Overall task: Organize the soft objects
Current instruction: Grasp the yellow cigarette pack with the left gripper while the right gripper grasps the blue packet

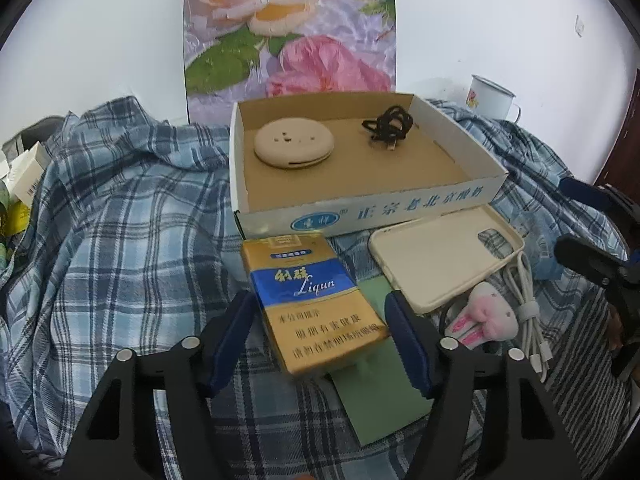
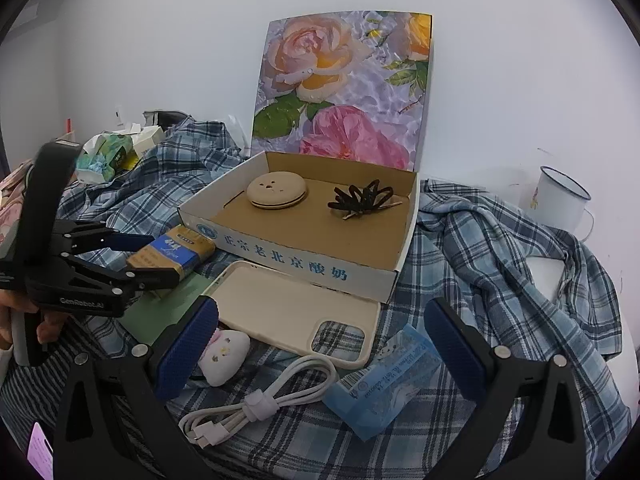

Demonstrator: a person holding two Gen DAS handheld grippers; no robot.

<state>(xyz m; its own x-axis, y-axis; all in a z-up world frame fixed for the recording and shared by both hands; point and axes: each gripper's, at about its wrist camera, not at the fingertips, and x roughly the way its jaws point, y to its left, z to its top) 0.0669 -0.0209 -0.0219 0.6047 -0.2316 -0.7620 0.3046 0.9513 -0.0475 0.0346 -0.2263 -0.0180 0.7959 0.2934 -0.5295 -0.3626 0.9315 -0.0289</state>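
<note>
The left gripper (image 1: 320, 320) has its fingers (image 1: 408, 344) set either side of the pack (image 1: 316, 300), a soft gold-and-blue cigarette pack lying on the shirt (image 1: 120, 220) just in front of the box (image 1: 400, 204), at the box's near left corner. The pack's long axis runs away from the fingers toward the box, turned slightly to the left, so the fingers span its short width; it lies closer to the left finger, and a gap shows on the right side, so I read the fingers as parted around it, not yet gripping. No earlier view bears on whether they are moving. The near end of the pack rests on a green card (image 1: 380, 392). The right gripper (image 2: 320, 344) is released and empty, over the cable (image 2: 264, 400) and the case (image 2: 296, 312). The left hand is plainly the nearer one to the pack; my judgement is that closing squarely needs a small shift leftward.
</note>
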